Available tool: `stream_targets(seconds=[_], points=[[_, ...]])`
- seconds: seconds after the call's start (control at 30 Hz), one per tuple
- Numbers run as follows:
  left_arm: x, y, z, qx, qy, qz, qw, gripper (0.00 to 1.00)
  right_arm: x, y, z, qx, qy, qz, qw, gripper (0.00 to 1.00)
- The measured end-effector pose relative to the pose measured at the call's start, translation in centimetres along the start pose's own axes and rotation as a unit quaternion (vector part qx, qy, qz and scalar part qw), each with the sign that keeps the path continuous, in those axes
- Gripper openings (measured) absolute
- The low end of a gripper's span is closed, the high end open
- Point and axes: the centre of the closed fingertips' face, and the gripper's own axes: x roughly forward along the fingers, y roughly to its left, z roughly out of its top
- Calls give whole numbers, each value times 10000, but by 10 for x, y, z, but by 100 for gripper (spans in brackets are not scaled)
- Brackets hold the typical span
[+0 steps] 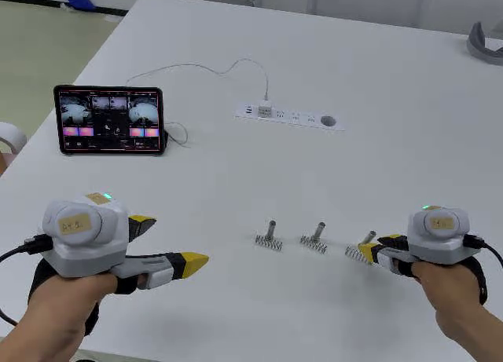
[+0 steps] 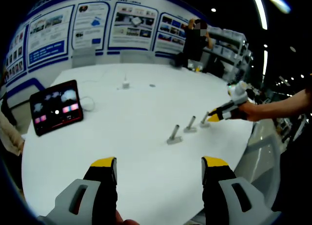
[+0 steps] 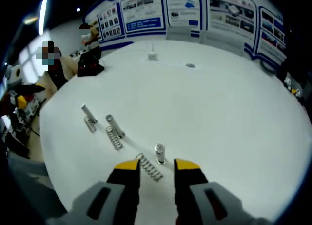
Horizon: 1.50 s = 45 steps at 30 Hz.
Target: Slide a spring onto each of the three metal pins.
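Three short metal pins stand in a row on the white table: the left pin (image 1: pixel 270 228), the middle pin (image 1: pixel 319 232) and the right pin (image 1: pixel 368 237). A spring lies flat in front of each: the left spring (image 1: pixel 268 242), the middle spring (image 1: pixel 313 244), the right spring (image 1: pixel 357 254). My right gripper (image 1: pixel 371 250) is open, its yellow tips at the right spring. In the right gripper view that spring (image 3: pixel 150 167) lies between the jaws of the right gripper (image 3: pixel 157 165), beside its pin (image 3: pixel 159 154). My left gripper (image 1: pixel 169 240) hovers open at the near left, holding nothing; the left gripper (image 2: pixel 159 162) faces the pins (image 2: pixel 174 133).
A tablet (image 1: pixel 110 118) stands at the far left with a cable running to a white power strip (image 1: pixel 287 115) at the table's middle back. A grey object (image 1: pixel 485 44) lies at the far right corner. People stand beyond the table's far side.
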Motion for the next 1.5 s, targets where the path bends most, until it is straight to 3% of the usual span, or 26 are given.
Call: stream_targets(seconds=[0.17, 0.23, 0.67, 1.5], points=[[0, -1, 0, 14, -2, -15, 10000, 72, -4, 1, -5, 91, -59, 34, 9999, 32], [0, -1, 1, 10, -11, -17, 10000, 73, -7, 3, -3, 238, -221, 117, 9994, 33], [3, -9, 2, 83, 37, -90, 9999, 73, -17, 8, -17, 369, -382, 221, 9983, 45], [17, -15, 1, 179, 111, -277, 9994, 73, -27, 49, -27, 492, -646, 844, 9931, 63]])
